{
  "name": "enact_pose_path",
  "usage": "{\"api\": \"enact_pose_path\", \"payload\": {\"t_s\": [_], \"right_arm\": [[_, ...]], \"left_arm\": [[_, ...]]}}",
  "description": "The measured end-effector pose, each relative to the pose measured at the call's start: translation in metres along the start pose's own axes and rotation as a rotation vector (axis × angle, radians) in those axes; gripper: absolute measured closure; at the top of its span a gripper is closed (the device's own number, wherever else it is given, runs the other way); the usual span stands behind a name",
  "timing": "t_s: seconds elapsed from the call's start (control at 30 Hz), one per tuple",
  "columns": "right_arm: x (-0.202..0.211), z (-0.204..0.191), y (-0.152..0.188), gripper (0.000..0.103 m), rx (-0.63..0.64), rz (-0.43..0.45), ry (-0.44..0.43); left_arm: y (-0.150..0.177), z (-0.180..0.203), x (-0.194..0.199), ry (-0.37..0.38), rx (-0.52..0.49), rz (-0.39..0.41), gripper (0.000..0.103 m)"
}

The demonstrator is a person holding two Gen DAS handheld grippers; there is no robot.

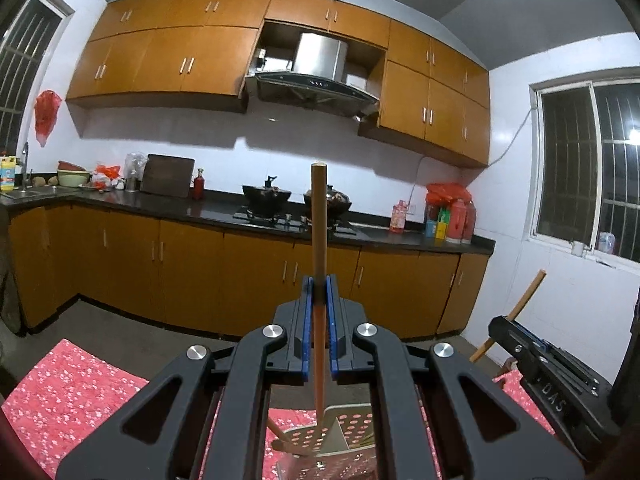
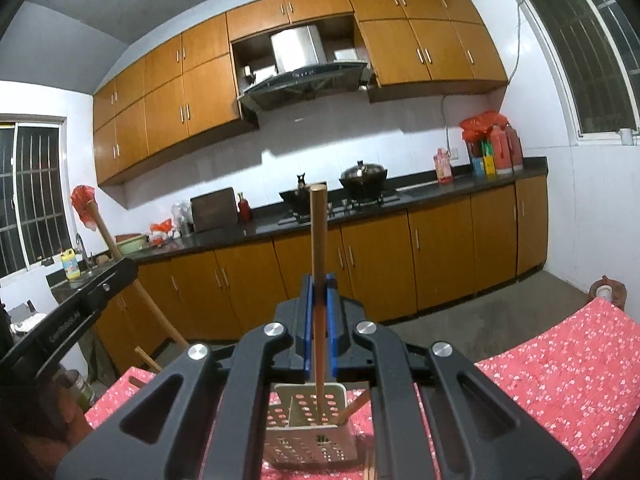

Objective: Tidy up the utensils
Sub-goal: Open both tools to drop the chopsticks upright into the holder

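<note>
Mid-transfer: left claw (image 1: 319,292) and right claw (image 2: 319,292) were each clamped tight on an upright wooden chopstick (image 1: 319,216), lower tips over the perforated holder (image 2: 312,432) on the red-clothed table (image 2: 560,380); next, I'd judge, align over a compartment, lower, release.

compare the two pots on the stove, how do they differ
In the right wrist view, the left pot is lower and carries an upright black handle on top. The right pot looks bigger, with a domed lid and a round knob. Both are dark and sit on the stove.
</note>
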State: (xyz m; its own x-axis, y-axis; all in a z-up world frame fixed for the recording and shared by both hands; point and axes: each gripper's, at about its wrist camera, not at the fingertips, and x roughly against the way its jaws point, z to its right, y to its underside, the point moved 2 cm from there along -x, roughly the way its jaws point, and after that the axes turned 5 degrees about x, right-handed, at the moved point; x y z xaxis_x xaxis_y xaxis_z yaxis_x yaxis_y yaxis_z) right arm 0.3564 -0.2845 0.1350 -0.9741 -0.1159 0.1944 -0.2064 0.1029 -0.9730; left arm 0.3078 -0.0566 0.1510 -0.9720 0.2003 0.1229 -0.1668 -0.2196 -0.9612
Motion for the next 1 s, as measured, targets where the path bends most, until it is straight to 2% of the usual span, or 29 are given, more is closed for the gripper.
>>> {"api": "enact_pose_path", "payload": {"t_s": [0.17,0.27,0.3,0.33,0.4,0.43,0.47,0.77,0.87,1.0], "right_arm": [[-0.007,-0.006,0.009,0.092,0.008,-0.032,-0.024],[-0.004,-0.005,0.012,0.076,0.006,-0.032,-0.029],[-0.002,-0.004,0.012,0.075,0.004,-0.031,-0.031],[-0.001,-0.004,0.012,0.074,0.004,-0.031,-0.033],[0.003,-0.005,0.01,0.074,0.004,-0.026,-0.035],[0.005,-0.005,0.01,0.074,0.006,-0.023,-0.035],[0.008,-0.006,0.009,0.074,0.007,-0.021,-0.035],[0.056,0.003,0.009,0.074,0.014,0.013,-0.023],[0.072,0.017,0.028,0.073,0.009,-0.025,0.002],[0.072,0.043,0.078,0.073,-0.018,-0.178,0.053]], "left_arm": [[0.015,-0.002,-0.015,0.007,-0.002,-0.079,0.096],[0.016,-0.004,-0.015,0.007,0.004,-0.092,0.095],[0.015,-0.005,-0.013,0.007,0.005,-0.093,0.095],[0.015,-0.006,-0.012,0.008,0.007,-0.092,0.093],[0.011,-0.007,-0.009,0.006,0.013,-0.087,0.083],[0.01,-0.007,-0.007,0.004,0.016,-0.081,0.072],[0.008,-0.008,-0.004,0.001,0.021,-0.072,0.069],[-0.003,-0.016,0.033,-0.002,0.037,-0.044,0.069],[0.005,-0.025,0.054,-0.011,0.039,-0.072,0.069],[0.04,-0.042,0.072,-0.05,0.005,-0.153,0.069]]}}
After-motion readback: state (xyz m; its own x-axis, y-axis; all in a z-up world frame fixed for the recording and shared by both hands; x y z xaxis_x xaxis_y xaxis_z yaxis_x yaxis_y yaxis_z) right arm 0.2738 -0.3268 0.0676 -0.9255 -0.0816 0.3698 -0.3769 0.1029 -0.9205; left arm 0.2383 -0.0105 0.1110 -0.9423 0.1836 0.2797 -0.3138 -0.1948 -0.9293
